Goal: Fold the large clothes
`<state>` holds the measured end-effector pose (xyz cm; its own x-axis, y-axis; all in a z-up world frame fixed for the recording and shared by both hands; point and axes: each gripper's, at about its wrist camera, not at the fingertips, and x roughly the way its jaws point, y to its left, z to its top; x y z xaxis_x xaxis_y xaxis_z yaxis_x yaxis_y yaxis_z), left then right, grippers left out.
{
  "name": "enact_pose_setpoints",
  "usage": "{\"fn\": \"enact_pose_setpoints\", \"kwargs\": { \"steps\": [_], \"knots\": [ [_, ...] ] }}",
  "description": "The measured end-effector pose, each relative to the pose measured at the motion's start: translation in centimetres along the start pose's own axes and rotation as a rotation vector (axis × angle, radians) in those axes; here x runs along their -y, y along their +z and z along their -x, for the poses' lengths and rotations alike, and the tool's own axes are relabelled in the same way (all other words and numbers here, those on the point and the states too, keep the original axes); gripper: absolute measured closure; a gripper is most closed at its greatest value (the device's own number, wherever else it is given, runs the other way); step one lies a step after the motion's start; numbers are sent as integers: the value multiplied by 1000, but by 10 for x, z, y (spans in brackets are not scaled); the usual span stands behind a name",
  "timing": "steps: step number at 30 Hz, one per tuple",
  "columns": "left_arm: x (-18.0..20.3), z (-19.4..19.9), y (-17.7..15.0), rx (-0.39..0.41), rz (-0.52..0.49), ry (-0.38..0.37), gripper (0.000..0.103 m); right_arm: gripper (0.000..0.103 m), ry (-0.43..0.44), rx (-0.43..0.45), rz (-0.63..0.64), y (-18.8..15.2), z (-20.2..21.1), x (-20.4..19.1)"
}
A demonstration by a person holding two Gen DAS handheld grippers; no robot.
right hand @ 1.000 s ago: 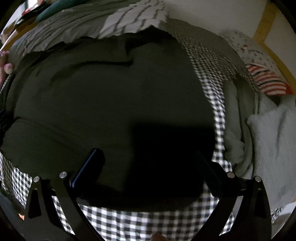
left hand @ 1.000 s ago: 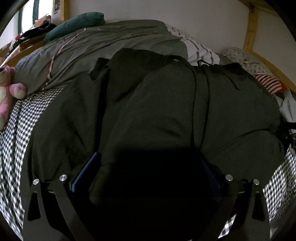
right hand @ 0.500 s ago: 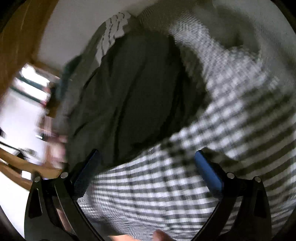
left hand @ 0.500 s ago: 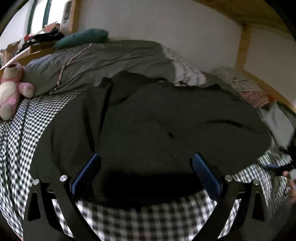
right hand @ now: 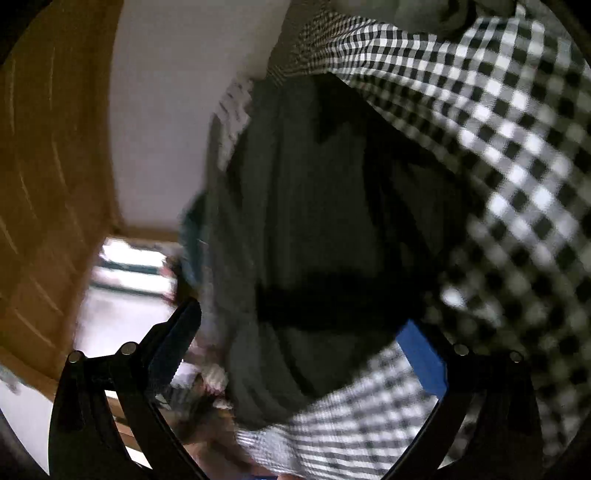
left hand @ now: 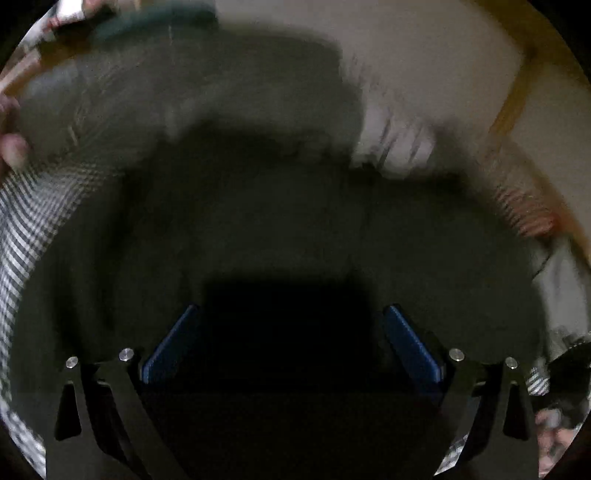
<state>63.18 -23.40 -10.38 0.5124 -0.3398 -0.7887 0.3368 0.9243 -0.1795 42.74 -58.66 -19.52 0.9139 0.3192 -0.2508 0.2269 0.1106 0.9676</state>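
A large dark green garment (left hand: 295,221) lies spread over a checked bedsheet (left hand: 26,229); the left wrist view is blurred by motion. My left gripper (left hand: 291,339) hovers low over the garment's near part, its blue-padded fingers (left hand: 170,343) wide apart and holding nothing. In the right wrist view the picture is rolled sideways: the same garment (right hand: 314,206) runs up the middle and the checked sheet (right hand: 498,147) fills the right. My right gripper (right hand: 299,343) is open, nothing between its fingers, near the garment's edge.
A grey duvet (left hand: 184,81) and a teal pillow (left hand: 155,18) lie at the back by a white wall. Striped and pale clothes (left hand: 532,214) sit at the right. A wooden panel (right hand: 44,147) and a bright window (right hand: 129,262) show in the rolled right view.
Both cameras are moving fast. The left gripper has dropped closer over the garment. The right gripper has rolled further sideways along the garment's edge. Both stayed open.
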Motion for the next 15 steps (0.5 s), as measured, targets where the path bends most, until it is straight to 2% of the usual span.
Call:
{"fn": "enact_pose_setpoints", "kwargs": {
  "steps": [1,4,8,9,12,13,15],
  "knots": [
    [3,-4,0,43,-34,29,4,3,13,0,-23,6,-4,3],
    [4,-8,1,56,-13,49,4,2,35,-14,-41,21,-18,3],
    [3,-6,9,66,37,40,4,3,-147,-19,-43,14,-28,-5],
    [1,-6,11,73,47,35,4,3,-161,-24,-40,6,-28,-6],
    [-5,-16,19,80,55,31,4,3,-150,-26,52,-13,-35,-8],
    [-2,-21,19,71,33,51,4,3,-114,-10,65,-10,-39,-8],
    [6,-20,16,66,-4,86,4,3,-40,15,13,1,-44,-5]
  ]
}}
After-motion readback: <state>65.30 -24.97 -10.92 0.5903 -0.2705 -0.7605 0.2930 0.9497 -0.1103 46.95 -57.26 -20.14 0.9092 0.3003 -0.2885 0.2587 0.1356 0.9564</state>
